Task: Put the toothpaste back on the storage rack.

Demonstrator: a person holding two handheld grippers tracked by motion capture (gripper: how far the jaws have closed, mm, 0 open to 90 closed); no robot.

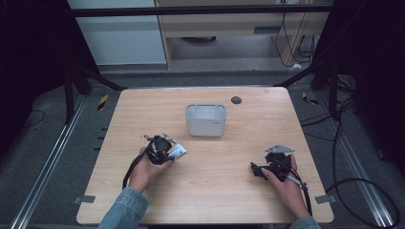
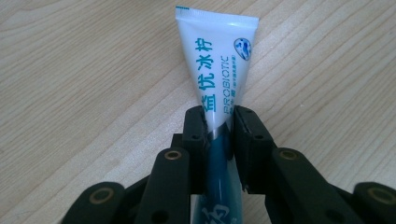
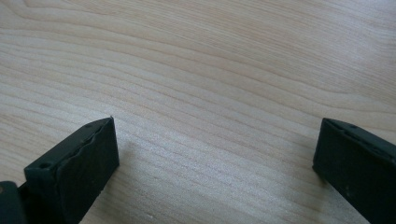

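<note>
Between left tongs (image 2: 218, 122), clamped tube (image 2: 217, 65)

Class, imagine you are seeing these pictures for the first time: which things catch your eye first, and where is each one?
First comes the white toothpaste tube with blue lettering, clamped between the jaws of the left gripper at the table's near left. Next is the pale grey bin standing alone at mid-table, towards the far edge. The right gripper, at the near right, has its jaws spread wide over bare wood.
</note>
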